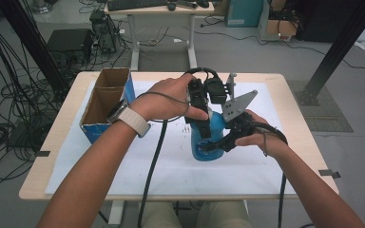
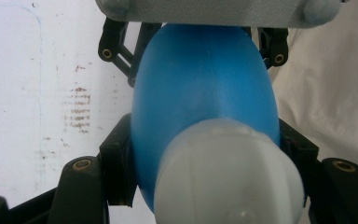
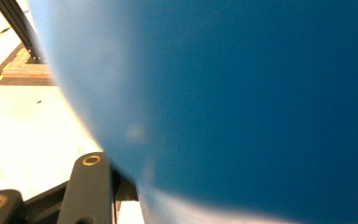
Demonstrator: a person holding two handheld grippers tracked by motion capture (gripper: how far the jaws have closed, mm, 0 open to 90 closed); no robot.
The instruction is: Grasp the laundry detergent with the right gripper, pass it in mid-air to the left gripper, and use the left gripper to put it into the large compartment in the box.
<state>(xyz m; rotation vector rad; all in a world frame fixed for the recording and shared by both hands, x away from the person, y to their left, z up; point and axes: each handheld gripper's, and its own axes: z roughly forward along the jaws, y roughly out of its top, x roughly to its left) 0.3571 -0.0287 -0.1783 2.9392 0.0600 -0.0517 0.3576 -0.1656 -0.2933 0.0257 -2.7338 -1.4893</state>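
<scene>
Mid-table on white sheet (image 1: 138,166): blue bottle (image 1: 210,135) clamped by left gripper (image 1: 200,102) fingers and right gripper (image 1: 228,137) fingers; cardboard box (image 1: 105,102) near left edge.

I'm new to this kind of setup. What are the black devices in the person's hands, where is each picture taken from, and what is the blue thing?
A person holds a hand-held black gripper in each hand; each has two jaws and its own camera. The high view looks down on the table. There the left gripper and right gripper both clamp a blue plastic bottle standing on white paper. An open cardboard box stands to the left. The left gripper view looks along its jaws at the bottle's pale cap; the right gripper view shows the bottle's wall close up.
</scene>
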